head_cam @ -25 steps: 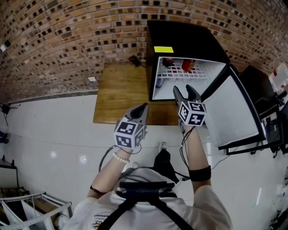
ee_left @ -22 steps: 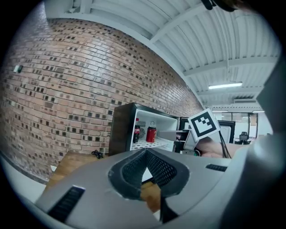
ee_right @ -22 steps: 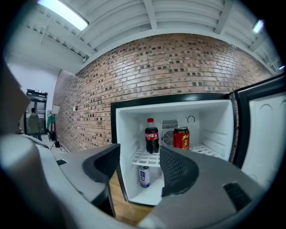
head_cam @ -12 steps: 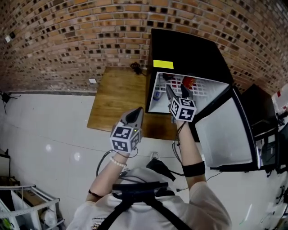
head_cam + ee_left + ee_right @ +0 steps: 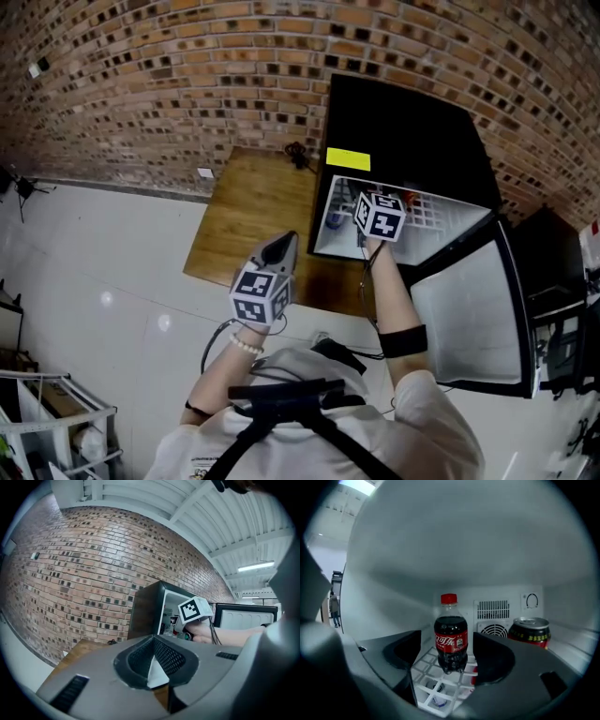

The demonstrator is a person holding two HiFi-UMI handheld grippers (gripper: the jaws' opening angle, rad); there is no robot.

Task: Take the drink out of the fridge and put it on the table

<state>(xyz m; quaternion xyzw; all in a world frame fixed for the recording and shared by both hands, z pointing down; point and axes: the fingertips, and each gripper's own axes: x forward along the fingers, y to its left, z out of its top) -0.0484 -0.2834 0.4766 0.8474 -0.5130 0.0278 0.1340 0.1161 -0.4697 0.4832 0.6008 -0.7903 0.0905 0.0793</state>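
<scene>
A small cola bottle (image 5: 451,634) with a red cap stands upright on the white wire shelf (image 5: 423,666) inside the black fridge (image 5: 403,122). My right gripper (image 5: 447,654) reaches into the fridge with its jaws opening. The bottle stands just ahead of them, in line with the gap, and is not touched. In the head view only the right gripper's marker cube (image 5: 379,216) shows at the fridge mouth. My left gripper (image 5: 284,246) hangs shut and empty above the near edge of the wooden table (image 5: 253,206).
A red and black can (image 5: 528,631) stands on the same shelf, right of the bottle. A blue-capped item (image 5: 435,700) lies below the shelf. The fridge door (image 5: 469,309) swings open to the right. A brick wall (image 5: 187,66) runs behind the table.
My right gripper has moved forward from in front of the fridge into its opening. The left gripper has stayed near the table's front edge.
</scene>
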